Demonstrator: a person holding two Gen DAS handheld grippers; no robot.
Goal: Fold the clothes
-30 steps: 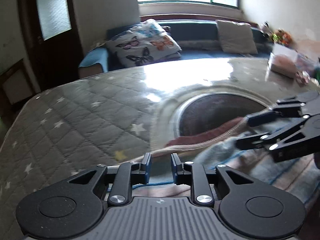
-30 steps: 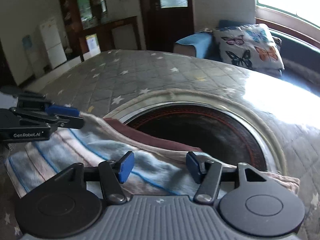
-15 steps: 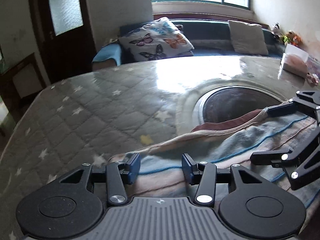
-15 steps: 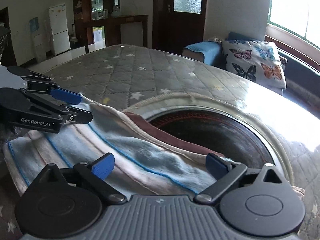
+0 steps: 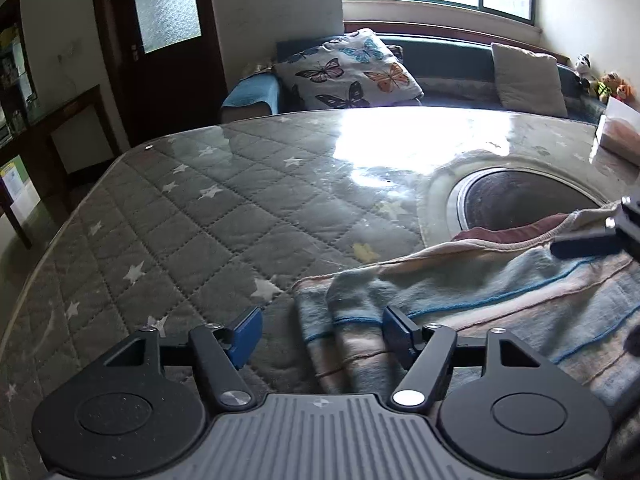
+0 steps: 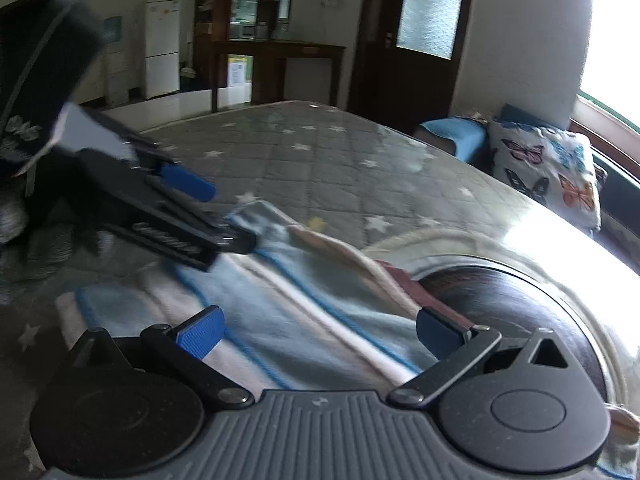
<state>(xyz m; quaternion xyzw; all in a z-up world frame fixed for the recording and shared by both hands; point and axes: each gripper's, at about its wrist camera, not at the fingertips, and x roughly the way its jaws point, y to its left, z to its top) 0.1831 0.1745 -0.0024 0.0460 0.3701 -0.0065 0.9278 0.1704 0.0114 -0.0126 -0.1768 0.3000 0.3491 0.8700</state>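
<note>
Lying on the quilted star-patterned table [image 5: 208,216] by the sofa [image 5: 452,60], the striped garment [image 5: 480,300] is sitting free; left gripper [image 5: 320,330] and right gripper [image 6: 320,330] are both hovering spread wide, empty.

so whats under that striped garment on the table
Under the striped garment, a dark red layer peeks out at its far edge. It lies partly on the star-quilted table cover and partly over the round dark inset. Anything further beneath is covered.

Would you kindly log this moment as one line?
step: fold | left gripper: open | right gripper: open | garment: flat on table, unheld
</note>
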